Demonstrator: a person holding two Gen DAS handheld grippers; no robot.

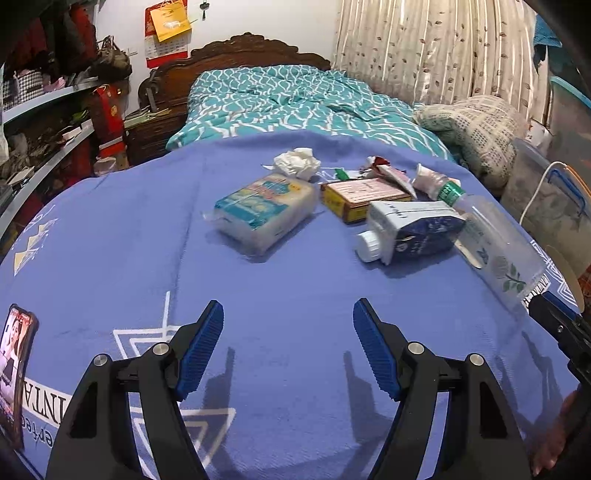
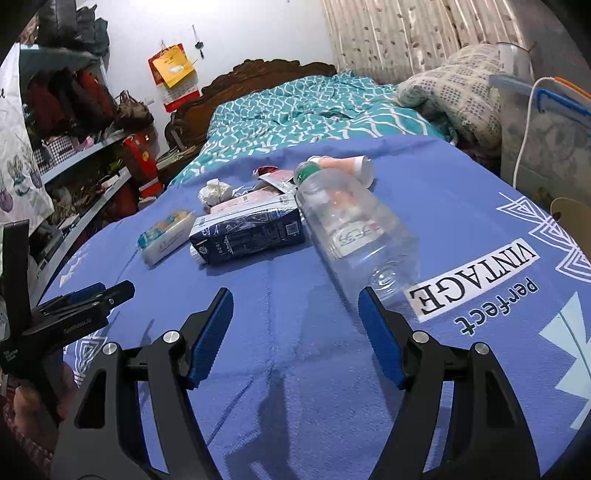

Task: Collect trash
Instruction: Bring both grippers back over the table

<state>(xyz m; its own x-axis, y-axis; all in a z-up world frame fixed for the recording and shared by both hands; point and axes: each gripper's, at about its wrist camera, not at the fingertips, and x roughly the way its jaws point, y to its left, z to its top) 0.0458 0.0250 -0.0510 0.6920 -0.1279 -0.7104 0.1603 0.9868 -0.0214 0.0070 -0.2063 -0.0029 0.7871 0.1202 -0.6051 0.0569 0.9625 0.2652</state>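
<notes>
We hold the left gripper (image 1: 288,347) and right gripper (image 2: 295,334) spread, empty, angled down over the blue blanket (image 1: 110,236); trash pile (image 1: 351,210) at center frame, bottle (image 2: 354,229) partly hiding wrappers.

A bed with a carved wooden headboard (image 1: 236,48) stands by a white wall (image 1: 122,22), striped curtains (image 1: 424,44) beside it.

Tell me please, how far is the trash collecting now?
Nothing looks collected yet. The left gripper and right gripper both have open, empty jaws. Still on the blue cloth: clear bottle, dark carton, tissue pack, crumpled tissue, small box.
</notes>
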